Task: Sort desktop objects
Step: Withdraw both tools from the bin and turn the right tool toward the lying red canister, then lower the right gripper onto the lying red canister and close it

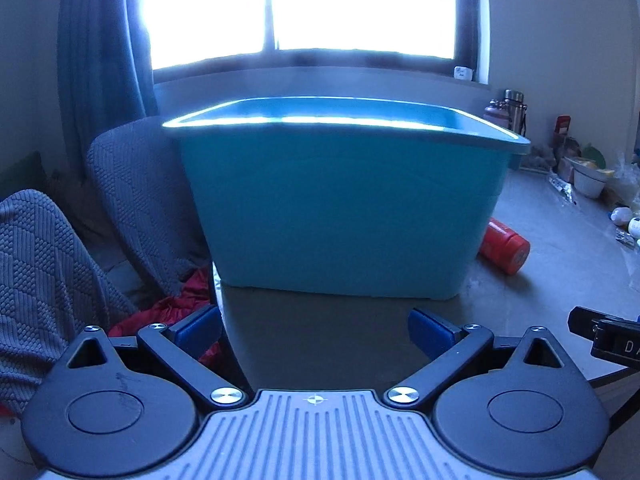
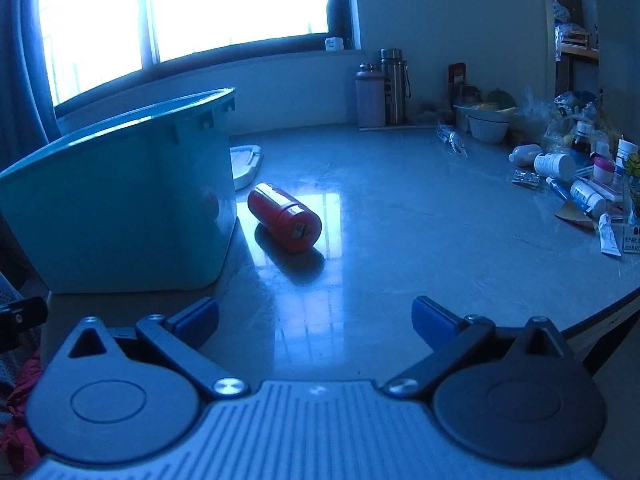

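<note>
Fingers: the left gripper [image 1: 316, 330] and right gripper [image 2: 315, 320] both have their blue, smooth-padded fingers [image 1: 198, 330] spread wide, nothing between them, above the near table edge.
Table: glossy grey table [image 2: 400, 220], round-edged, streaked with window glare.
Bin: teal plastic storage bin [image 1: 340, 208], smooth tapered walls and a rolled rim; its inside is hidden from both views.
Bottle: red cylindrical bottle [image 2: 285, 217] lying on its side just right of the bin, half hidden behind it in the left view.
Tray: white tray [image 2: 246, 164] mostly hidden behind the bin.
Far clutter: small bottles and tubes [image 2: 576, 184], too small to read.
Left side: grey knitted chair cover [image 1: 136, 200].
</note>
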Tool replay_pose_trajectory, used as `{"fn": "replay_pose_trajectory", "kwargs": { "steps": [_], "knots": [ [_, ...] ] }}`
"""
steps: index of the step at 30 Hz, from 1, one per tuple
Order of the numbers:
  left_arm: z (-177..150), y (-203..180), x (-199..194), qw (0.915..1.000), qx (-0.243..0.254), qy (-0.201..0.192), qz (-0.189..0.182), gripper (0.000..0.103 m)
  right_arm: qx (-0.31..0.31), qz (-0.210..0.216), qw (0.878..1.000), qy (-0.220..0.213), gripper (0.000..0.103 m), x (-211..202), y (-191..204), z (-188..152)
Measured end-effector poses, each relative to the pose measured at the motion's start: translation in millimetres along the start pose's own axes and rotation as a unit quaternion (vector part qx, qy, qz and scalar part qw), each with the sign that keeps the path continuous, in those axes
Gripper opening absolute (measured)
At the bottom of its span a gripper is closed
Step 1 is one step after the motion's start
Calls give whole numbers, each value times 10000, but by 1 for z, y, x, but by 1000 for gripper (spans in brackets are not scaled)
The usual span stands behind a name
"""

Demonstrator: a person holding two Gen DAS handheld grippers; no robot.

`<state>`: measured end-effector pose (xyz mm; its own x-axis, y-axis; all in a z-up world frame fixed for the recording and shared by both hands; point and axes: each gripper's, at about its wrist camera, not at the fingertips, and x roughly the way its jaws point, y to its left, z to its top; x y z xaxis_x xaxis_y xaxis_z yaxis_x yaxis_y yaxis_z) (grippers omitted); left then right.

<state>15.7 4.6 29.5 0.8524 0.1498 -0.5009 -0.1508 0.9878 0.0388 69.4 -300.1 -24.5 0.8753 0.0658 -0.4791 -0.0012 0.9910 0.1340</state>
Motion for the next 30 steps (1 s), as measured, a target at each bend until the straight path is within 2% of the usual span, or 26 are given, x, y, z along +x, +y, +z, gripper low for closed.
{"fn": "replay_pose_trajectory", "kwargs": {
  "steps": [12, 19, 30],
  "knots": [
    [6, -12, 18, 9996, 63, 274, 22, 101, 60, 75, 9997, 228, 103, 33, -6, 13],
    [13, -7, 21, 9997, -4, 237, -71, 101, -88, 124, 9992, 363, 103, 57, -11, 26],
    [18, -18, 34, 9987, -229, 369, 255, 101, -326, 526, 9961, 631, 103, 105, -12, 44]
  ]
}}
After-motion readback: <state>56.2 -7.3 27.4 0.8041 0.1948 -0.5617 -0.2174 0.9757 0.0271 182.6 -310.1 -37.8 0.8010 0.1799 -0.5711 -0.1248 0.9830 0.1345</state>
